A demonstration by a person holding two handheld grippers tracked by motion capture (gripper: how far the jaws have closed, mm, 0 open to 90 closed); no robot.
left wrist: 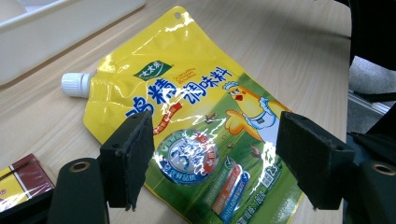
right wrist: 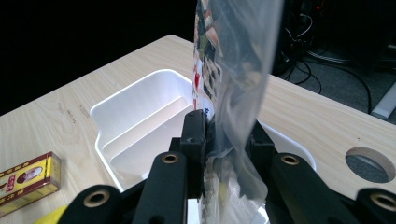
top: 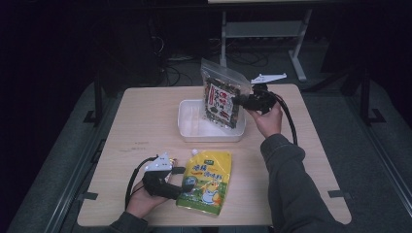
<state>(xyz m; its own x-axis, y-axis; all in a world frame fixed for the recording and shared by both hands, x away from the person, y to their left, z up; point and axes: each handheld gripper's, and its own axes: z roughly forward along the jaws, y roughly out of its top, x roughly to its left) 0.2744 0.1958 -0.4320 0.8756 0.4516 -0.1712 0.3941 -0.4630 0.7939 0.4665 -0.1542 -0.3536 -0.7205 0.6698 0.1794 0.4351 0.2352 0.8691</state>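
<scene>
Bystanders around the light wooden table (top: 145,121)

A small red-and-yellow box (right wrist: 28,179) lay flat on the table near its edge (print too small to read), and a round hole (right wrist: 371,163) was cut through the tabletop. Beyond the table's far side, dark cables (top: 180,73) trailed over the floor beside a pale metal frame (top: 262,29).

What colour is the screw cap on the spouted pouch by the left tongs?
White, on a yellow pouch; the cap shows best in the left gripper view.
</scene>
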